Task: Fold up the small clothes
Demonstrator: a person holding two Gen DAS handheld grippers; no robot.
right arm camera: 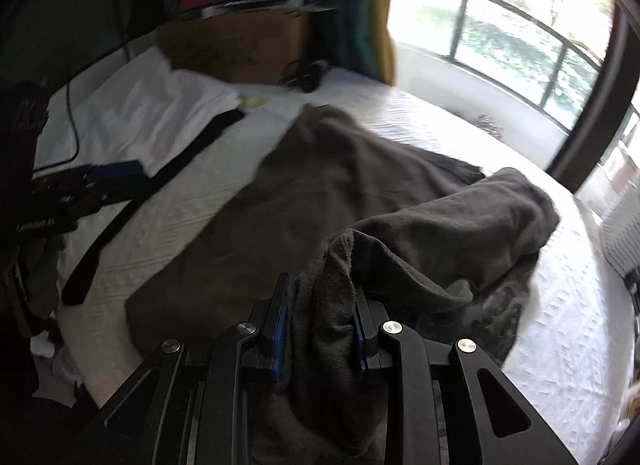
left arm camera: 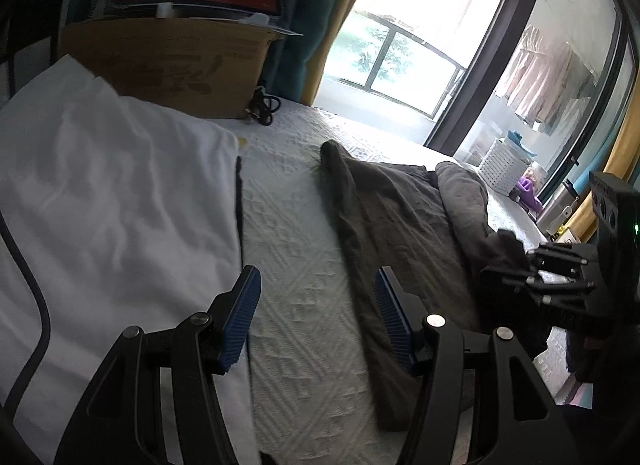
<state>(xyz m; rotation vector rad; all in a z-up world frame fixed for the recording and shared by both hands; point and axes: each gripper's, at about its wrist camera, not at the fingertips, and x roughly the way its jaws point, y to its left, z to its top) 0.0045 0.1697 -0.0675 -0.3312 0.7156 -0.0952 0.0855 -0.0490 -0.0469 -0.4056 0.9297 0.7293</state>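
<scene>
Soft grey-brown cotton garment [right arm camera: 360,201] half-folded on the white quilted bed [right arm camera: 560,325], one edge pinched in the right gripper [right arm camera: 320,329].

Nearest the right wrist camera, clenched on a bunched hem, with limp cloth draped over both blue-padded fingers [right arm camera: 279,329] and doubled back in a loose hump just beyond. Light, floppy, unlikely to slip but certain to sag; best taken at corners or hems, both ends at once. Beside the garment's left edge, left gripper [left arm camera: 316,317] released, jaws wide apart above bare quilt, touching nothing, the long near edge just beside its right finger. Farther off, a white pillow [left arm camera: 112,185], a brown cardboard box [left arm camera: 168,65] and the bright balcony window [left arm camera: 400,45].
</scene>
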